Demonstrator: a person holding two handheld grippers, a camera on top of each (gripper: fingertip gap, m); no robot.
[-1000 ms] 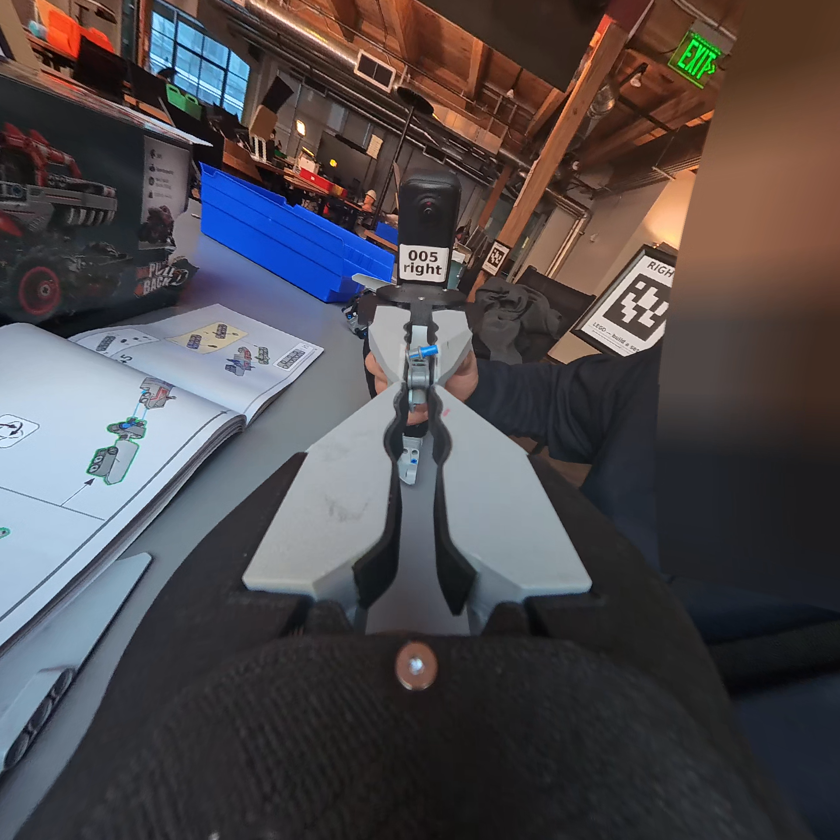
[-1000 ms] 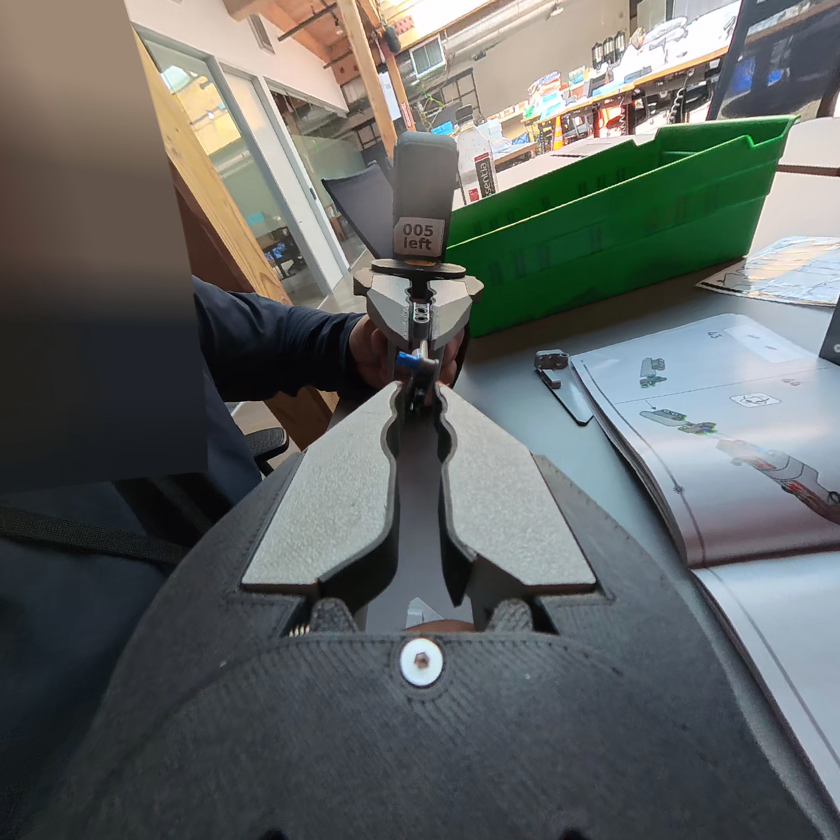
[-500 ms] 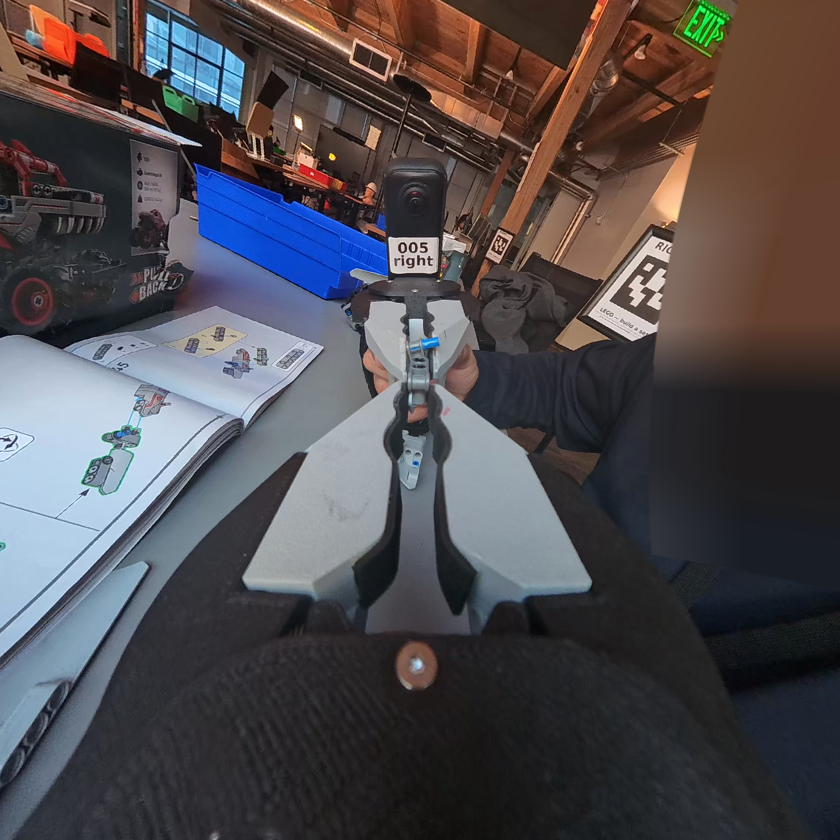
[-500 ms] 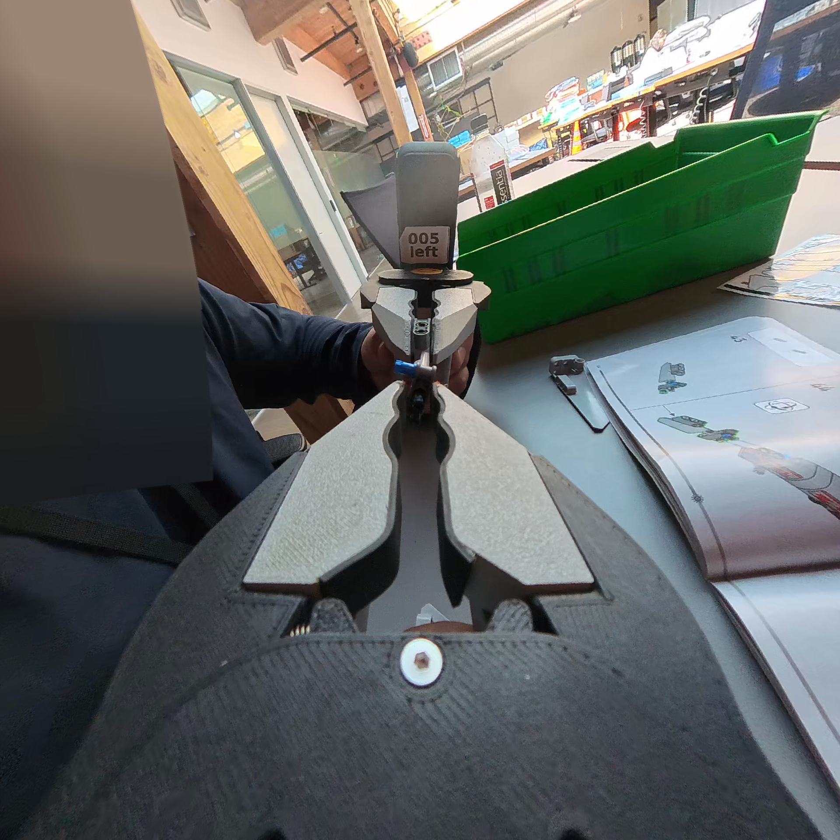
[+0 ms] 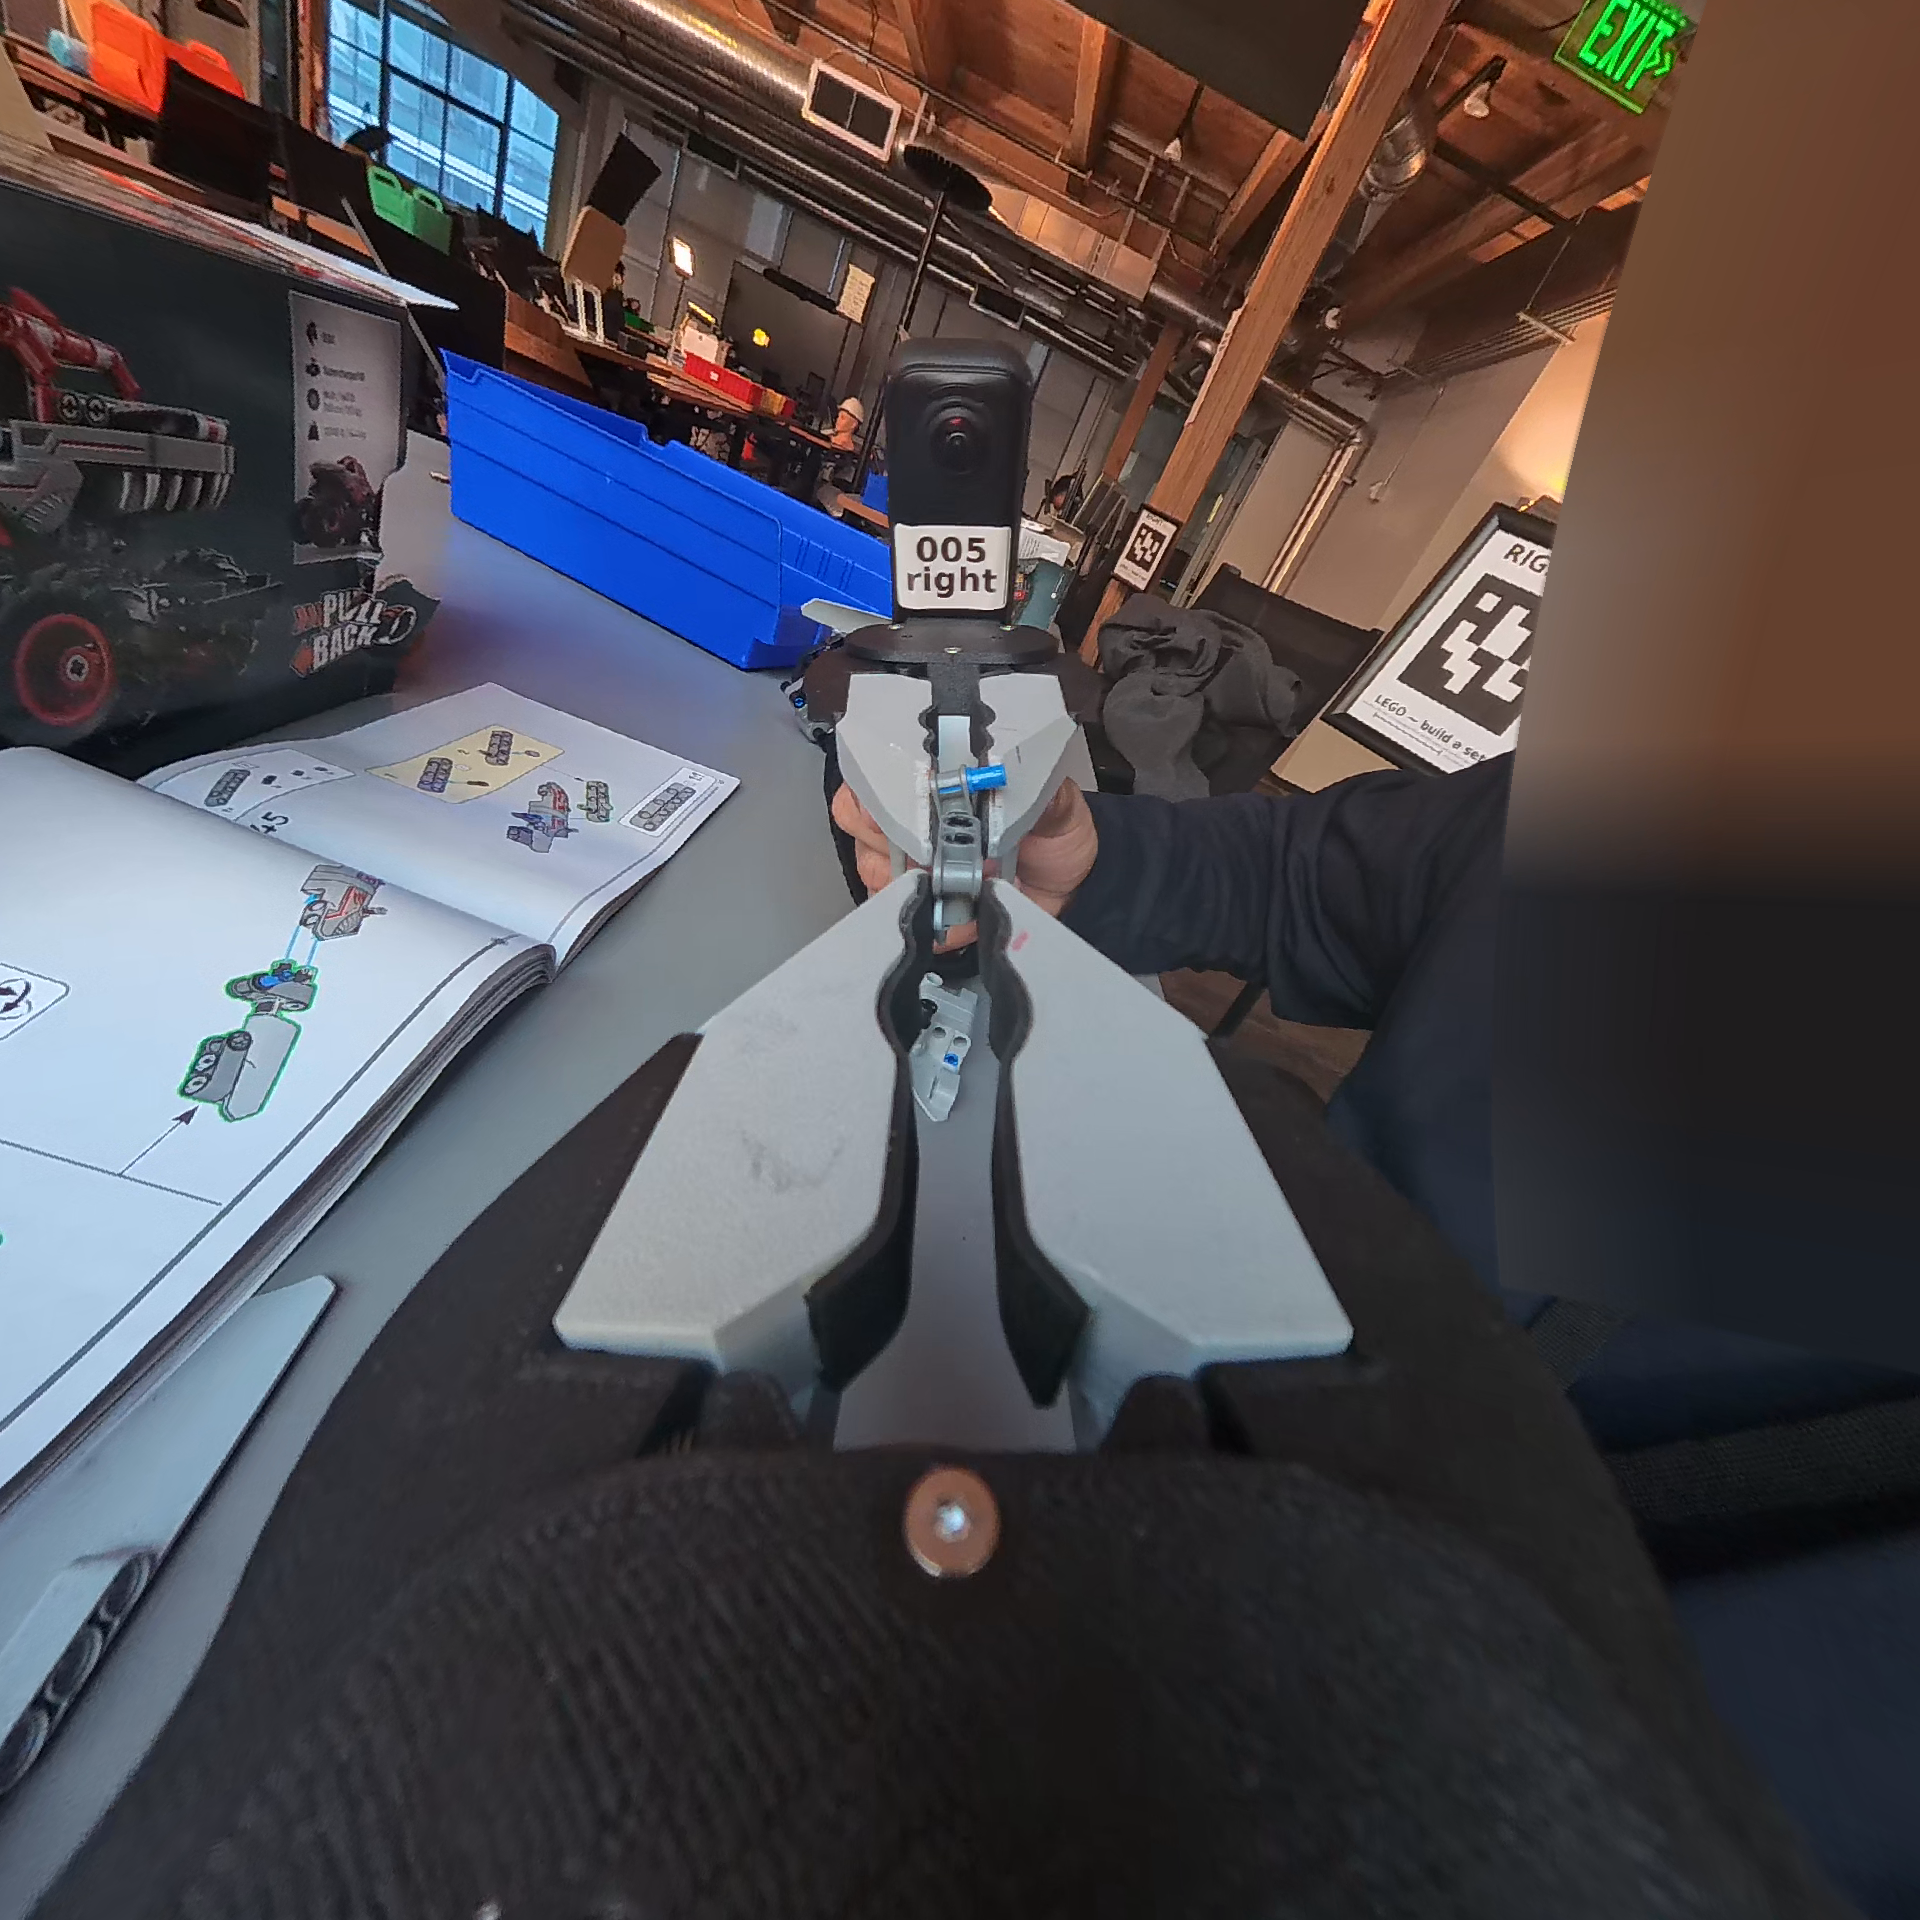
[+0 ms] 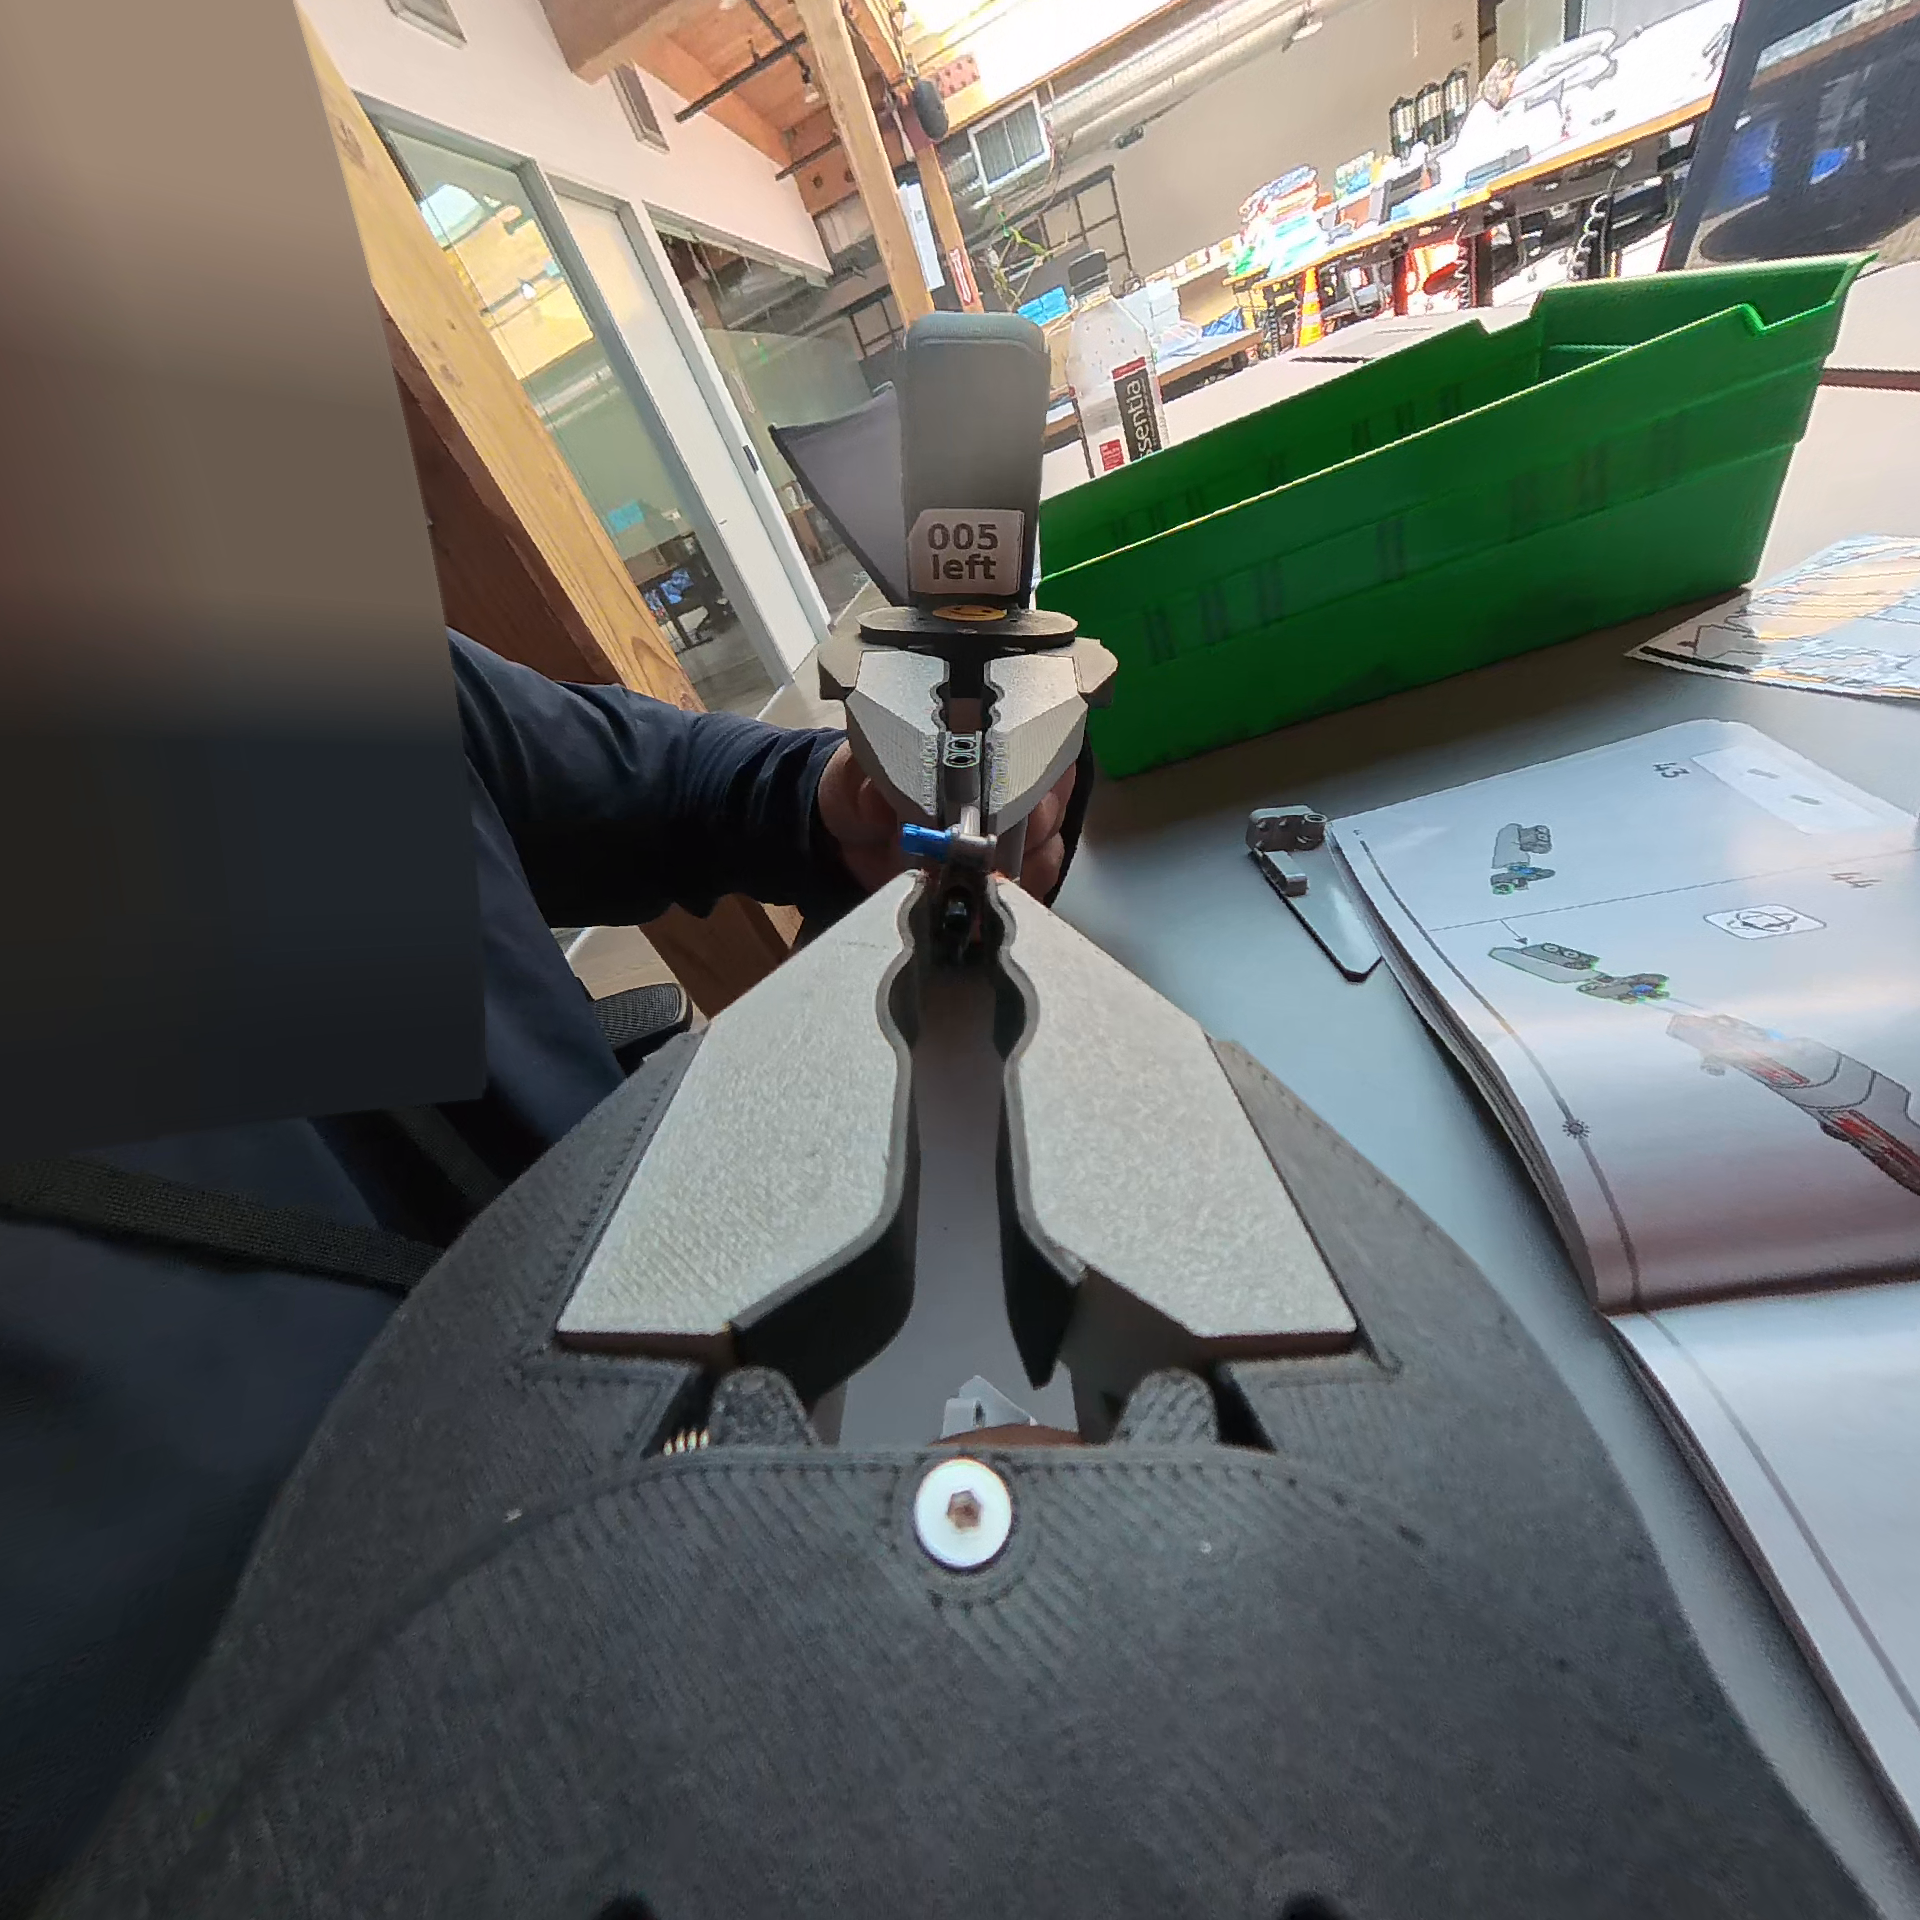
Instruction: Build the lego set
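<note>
Claws meet tip to tip above the near edge of my grey bench (image 5: 665, 665). My left claw (image 5: 951, 914) is closed on a small grey lego beam assembly (image 5: 956, 852), which juts forward out of its tips; a second grey piece with a blue dot (image 5: 943, 1049) sits farther back in the gap between its fingers. My right claw (image 6: 954, 914) is pinched tight on a small dark lego piece (image 6: 951, 914) at its very tips. A blue lego pin (image 5: 971, 779) sticks out sideways from the grey beam where the two claws face each other; I cannot tell whether the two held parts are already joined.

On the bench, the open white instruction booklet (image 5: 260, 935) lies flat beside my left claw. The dark printed lego box (image 5: 156, 468) stands behind it, with the long blue plastic bin (image 5: 644, 520) beyond. From the right wrist view, the green plastic bin (image 6: 1455, 520) sits behind the booklet, and a loose grey lego part (image 6: 1283, 836) lies just beside the booklet's edge.
</note>
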